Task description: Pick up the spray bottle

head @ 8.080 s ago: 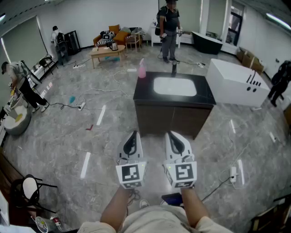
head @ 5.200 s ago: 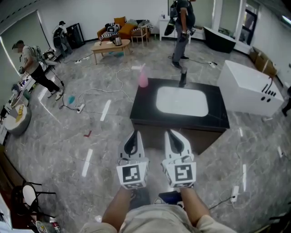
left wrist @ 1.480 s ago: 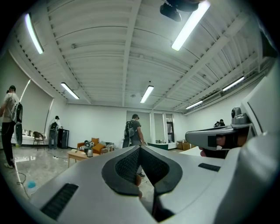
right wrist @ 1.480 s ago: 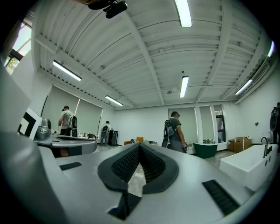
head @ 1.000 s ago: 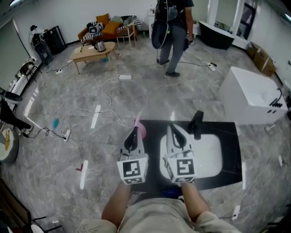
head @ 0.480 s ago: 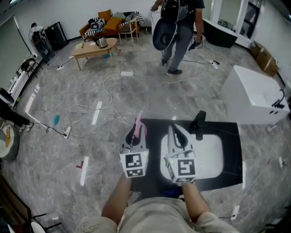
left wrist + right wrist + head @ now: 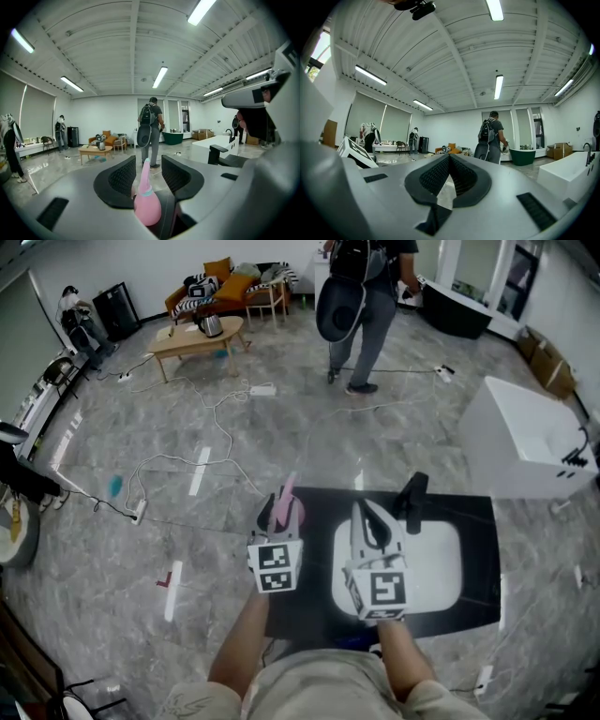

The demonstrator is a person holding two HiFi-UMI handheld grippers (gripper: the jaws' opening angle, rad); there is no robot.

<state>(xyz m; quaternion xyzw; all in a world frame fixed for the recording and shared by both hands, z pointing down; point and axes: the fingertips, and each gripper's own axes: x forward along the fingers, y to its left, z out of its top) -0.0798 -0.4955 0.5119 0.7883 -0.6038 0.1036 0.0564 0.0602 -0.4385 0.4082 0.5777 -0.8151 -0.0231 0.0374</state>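
The pink spray bottle [image 7: 288,508] stands at the far left corner of the black counter [image 7: 477,554]. My left gripper [image 7: 278,517] reaches it, and its jaws are opening. In the left gripper view the bottle [image 7: 146,206] stands upright between the two pads of the left gripper [image 7: 149,175], its nozzle rising through the gap; the pads do not press on it. My right gripper [image 7: 368,521] hovers over the white sink basin [image 7: 431,559]. In its own view the right gripper [image 7: 449,165] is shut, tips together, with nothing held.
A black faucet [image 7: 411,498] stands at the sink's far rim, just right of my right gripper. A person with a backpack [image 7: 361,310] walks on the floor beyond the counter. Cables [image 7: 220,427] lie on the floor, and a white tub [image 7: 525,442] stands at the right.
My left gripper has sunk and moved forward so that the pink bottle now stands between its jaws, which have opened from shut. The right gripper has stayed put.
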